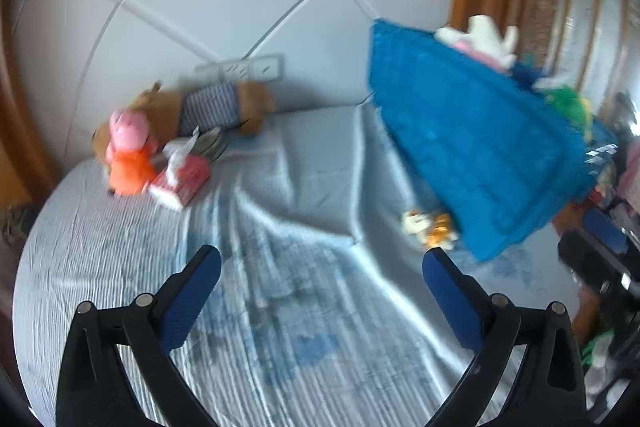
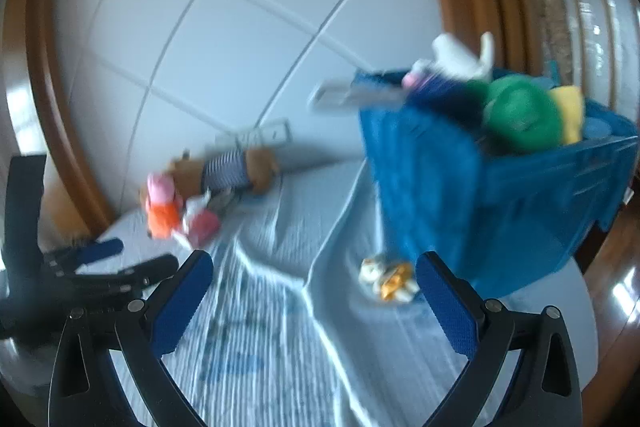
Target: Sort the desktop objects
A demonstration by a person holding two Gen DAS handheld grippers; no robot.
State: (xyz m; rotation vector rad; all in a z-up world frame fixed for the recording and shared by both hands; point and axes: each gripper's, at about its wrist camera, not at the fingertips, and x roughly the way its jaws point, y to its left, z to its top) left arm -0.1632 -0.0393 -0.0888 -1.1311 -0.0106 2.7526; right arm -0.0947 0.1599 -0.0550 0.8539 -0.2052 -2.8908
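On the pale striped cloth (image 1: 120,247) beside the blue bin (image 2: 500,195), a small white-and-orange toy (image 2: 386,279) lies loose, just off the bin's lower corner and close ahead of the right claw (image 2: 314,273), whose jaws stand spread wide and hold nothing. The left claw (image 1: 322,263) is likewise spread and empty, aimed at open cloth. The likeliest trouble is a bad pinch: both views are smeared by motion, the toy is small and soft-looking, and the cloth is rucked into folds, so closing jaws could gather fabric with it or nudge it under the bin. The bin looks heaped already, with a green plush (image 2: 520,115) and a white one (image 2: 460,61) riding above its rim, so anything dropped on top may roll back out. Well apart, by the wall, a pink-and-orange plush (image 1: 128,151), a striped brown plush (image 1: 208,107) and a tissue pack (image 1: 182,181) huddle together.
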